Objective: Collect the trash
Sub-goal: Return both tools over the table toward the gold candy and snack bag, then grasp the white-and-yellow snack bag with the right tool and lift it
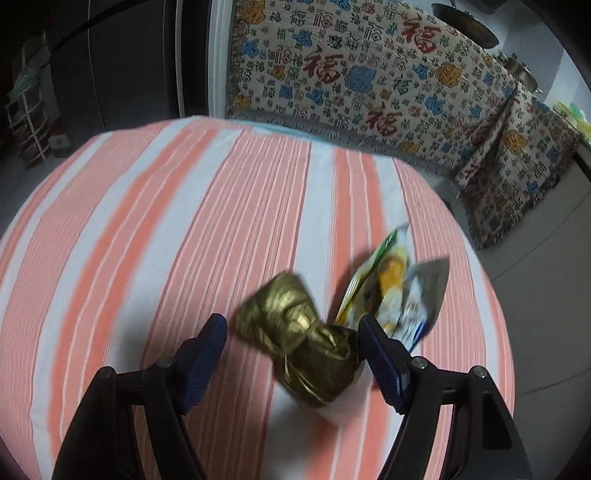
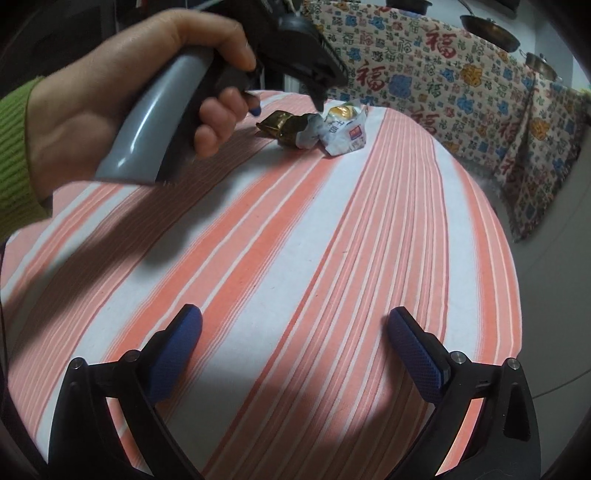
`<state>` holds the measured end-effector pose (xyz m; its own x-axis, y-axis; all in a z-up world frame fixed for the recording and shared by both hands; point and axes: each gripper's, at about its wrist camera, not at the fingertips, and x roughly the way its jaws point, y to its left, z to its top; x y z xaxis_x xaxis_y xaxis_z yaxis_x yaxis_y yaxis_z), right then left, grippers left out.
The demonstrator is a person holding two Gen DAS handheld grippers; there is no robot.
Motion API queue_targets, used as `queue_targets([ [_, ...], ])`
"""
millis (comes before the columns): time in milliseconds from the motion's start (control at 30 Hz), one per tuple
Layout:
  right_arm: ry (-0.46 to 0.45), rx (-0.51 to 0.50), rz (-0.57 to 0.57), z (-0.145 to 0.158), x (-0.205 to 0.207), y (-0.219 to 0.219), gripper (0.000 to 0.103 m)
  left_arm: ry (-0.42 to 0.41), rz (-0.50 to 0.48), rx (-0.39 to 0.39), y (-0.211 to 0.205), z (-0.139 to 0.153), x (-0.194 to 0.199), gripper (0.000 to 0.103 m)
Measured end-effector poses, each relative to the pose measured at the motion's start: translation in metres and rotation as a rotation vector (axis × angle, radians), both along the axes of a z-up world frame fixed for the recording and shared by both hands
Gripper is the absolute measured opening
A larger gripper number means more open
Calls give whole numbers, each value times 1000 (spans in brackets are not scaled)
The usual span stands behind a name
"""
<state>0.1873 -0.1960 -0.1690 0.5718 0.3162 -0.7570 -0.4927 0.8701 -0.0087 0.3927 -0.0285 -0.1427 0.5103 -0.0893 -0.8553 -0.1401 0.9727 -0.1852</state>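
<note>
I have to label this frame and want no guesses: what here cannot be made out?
- Left wrist view: motion blur hides whether the left tool touches the gold wrapper.
- Left wrist view: print on the white snack packet is blurred, its lower part behind a pad.
- Right wrist view: the hand and handle cover most of the left tool; the packet's text is too small.
- No bin shows in either view.

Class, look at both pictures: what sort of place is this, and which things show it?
Probably a home kitchen or dining area: a round table under a striped cloth, pans stacked behind a patterned drape, and snack wrappers left as trash.
</note>
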Motion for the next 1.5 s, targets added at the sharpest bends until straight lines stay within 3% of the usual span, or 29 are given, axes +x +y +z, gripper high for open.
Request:
queue_targets([
  [167,0,0,0,0,0,0,101,-22,-80,52,20,2,-33,75],
  [300,1,-1,-1,0,1,-1,102,-41,-137,56,20,6,-32,75],
  [400,4,0,-4,1,3,-1,102,-4,-163,64,12,-1,-26,74],
  [433,4,1,-3,1,4,-1,102,1,-163,56,11,-3,-27,70],
  [467,4,1,-3,1,3,-1,102,-4,-168,50,10,-4,-30,51],
  [500,5,1,-3,1,3,-1,102,-5,-177,55,9,-5,-33,46],
  [800,8,2,-4,0,3,-2,102,-58,-324,130,39,2,-117,45],
  [933,11,4,-5,0,4,0,102,-78,-306,133,64,1,-154,52],
  [1000,12,4,-6,0,3,0,102,-92,-285,143,71,-2,-165,65],
  [1033,13,5,-6,0,3,0,102,-94,-277,151,73,-4,-167,77],
  [1067,13,6,-6,-1,3,0,102,-92,-269,161,74,-7,-168,81],
  [1233,13,8,-6,0,2,-1,102,-117,-241,191,75,-16,-170,90],
  [1500,57,-10,3,0,11,2,103,-115,-240,181,82,-17,-169,92],
])
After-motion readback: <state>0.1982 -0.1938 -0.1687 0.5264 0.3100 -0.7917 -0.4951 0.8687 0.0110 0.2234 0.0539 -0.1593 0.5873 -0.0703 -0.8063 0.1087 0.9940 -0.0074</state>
